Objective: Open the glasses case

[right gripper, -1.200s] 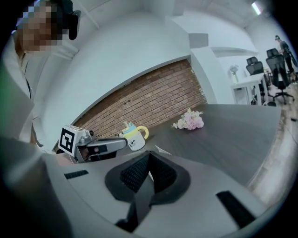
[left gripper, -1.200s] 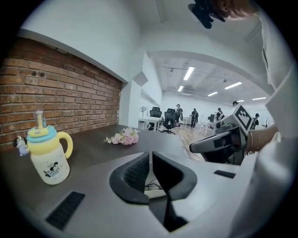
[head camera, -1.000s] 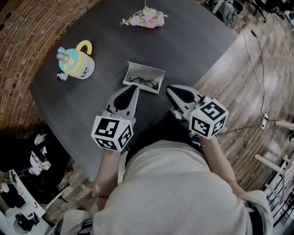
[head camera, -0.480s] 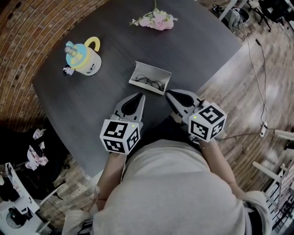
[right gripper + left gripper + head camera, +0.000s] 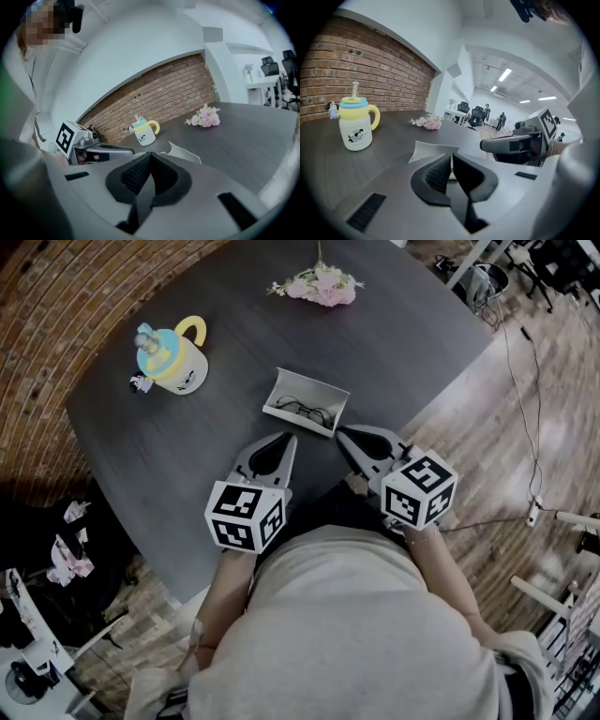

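Note:
The white glasses case [image 5: 311,392] lies open on the dark table [image 5: 187,456], with a pair of thin dark glasses [image 5: 305,411] inside it. My left gripper [image 5: 289,437] is shut and empty, its tips just short of the case's near left side. My right gripper [image 5: 340,432] is also shut and empty, at the case's near right corner. In the left gripper view the case's raised lid [image 5: 433,150] stands right beyond the closed jaws [image 5: 451,157]. The right gripper view shows the case [image 5: 185,152] just past its closed jaws [image 5: 149,154].
A yellow-and-blue lidded mug [image 5: 173,360] stands at the table's far left. A pink flower bunch [image 5: 319,284] lies at the far edge. The table's rounded front edge is close to the person. Wooden floor with cables [image 5: 525,352] lies to the right.
My left gripper has drawn back a little from the case and sunk slightly. The right gripper has stayed in place, and the case has not moved.

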Demonstrator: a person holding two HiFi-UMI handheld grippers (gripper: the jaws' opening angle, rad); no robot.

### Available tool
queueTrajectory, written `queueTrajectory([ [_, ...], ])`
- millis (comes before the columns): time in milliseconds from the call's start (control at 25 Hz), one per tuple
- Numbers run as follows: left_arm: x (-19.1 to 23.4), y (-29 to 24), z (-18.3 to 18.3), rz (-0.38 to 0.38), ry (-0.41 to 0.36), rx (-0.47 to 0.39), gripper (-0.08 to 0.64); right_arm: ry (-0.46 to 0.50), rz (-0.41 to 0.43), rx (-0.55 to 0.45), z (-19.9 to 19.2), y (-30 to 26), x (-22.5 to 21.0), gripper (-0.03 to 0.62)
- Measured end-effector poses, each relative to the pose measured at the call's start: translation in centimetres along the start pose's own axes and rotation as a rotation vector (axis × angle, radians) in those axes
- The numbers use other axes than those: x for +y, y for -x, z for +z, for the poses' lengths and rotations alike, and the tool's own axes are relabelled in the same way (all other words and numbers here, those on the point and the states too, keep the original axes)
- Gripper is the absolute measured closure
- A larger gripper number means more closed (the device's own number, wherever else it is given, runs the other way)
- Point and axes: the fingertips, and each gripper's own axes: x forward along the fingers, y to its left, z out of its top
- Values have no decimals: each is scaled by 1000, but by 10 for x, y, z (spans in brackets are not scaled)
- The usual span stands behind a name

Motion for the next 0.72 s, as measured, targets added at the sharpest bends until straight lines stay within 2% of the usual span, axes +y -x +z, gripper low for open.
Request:
queueTrajectory([
  [360, 3, -3, -11, 3, 35, 63, 526, 5, 13, 23, -4, -2, 2, 588],
  [720, -1, -2, -10, -8, 35, 67, 526, 7, 20, 21, -3, -3, 3, 588],
])
